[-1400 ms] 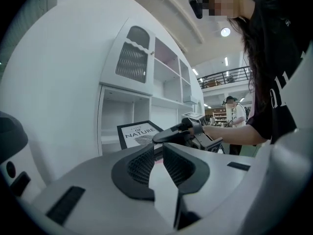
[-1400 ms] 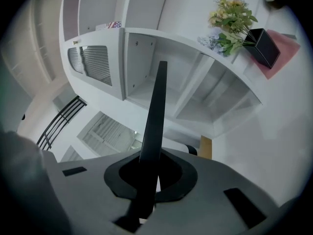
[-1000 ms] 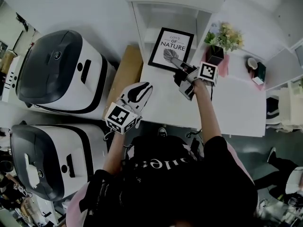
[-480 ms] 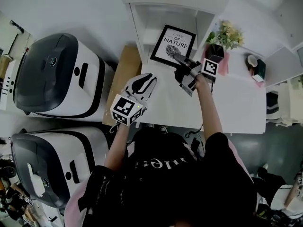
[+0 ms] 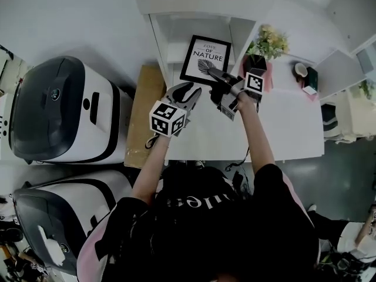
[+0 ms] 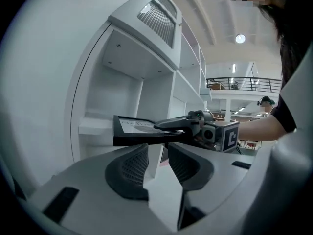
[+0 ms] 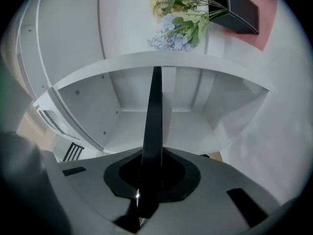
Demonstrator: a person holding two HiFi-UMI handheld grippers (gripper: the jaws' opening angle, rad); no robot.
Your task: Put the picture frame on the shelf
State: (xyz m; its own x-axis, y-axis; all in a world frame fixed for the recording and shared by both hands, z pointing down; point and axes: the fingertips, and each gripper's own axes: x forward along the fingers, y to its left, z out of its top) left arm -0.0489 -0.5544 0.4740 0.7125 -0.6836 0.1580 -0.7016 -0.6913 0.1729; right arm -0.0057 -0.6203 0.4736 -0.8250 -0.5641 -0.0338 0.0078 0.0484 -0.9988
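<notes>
Moved: picture frame (image 5: pixel 207 59) carried nearer shelf (image 5: pixel 157 43) | right gripper (image 5: pixel 207 69) clamped on frame's near edge; frame at shelf mouth, bay straight ahead | left gripper (image 5: pixel 187 93) empty, narrowly parted, short of shelf

The shelf (image 5: pixel 194 3) is cut off at the top. On the picture frame (image 5: pixel 202 51) the smallest print is unreadable, and one corner is hidden under the right gripper (image 5: pixel 207 70).
</notes>
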